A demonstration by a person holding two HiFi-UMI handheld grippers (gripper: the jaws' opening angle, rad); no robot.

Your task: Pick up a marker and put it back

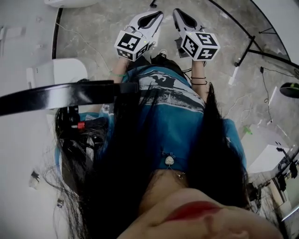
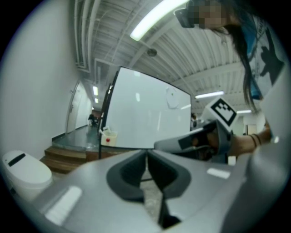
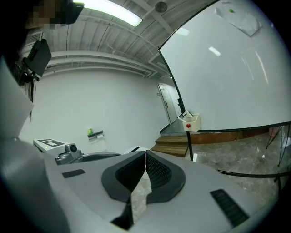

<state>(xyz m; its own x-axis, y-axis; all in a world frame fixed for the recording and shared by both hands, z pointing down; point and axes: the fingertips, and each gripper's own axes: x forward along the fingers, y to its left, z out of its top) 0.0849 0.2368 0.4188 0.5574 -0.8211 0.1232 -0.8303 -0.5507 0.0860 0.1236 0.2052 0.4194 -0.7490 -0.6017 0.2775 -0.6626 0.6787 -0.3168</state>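
Holding both tools low in front of the torso, the person is not on any real task step: this reads as an idle pose with the pick not begun, or possibly already finished, and the frames cannot settle which. In the head view the left gripper (image 1: 158, 14) and right gripper (image 1: 179, 11) sit side by side at 12 o'clock, aimed away over the stone floor (image 1: 93, 46). Each gripper's own view shows its jaws pressed together with nothing between them; only floor shows through the notch below.

No marker can be made out for sure in any view. The likeliest place is a small white holder box (image 2: 107, 136) with a red dot, fixed at the lower corner of the whiteboard (image 2: 150, 113); its contents are too small to tell. It lies well apart from both grippers, at about 10 o'clock from the left jaws in the left gripper view and about 2 o'clock from the right jaws in the right gripper view.

Judged next move: walk to the whiteboard, spread one pair of jaws, and line up on a marker in the box.
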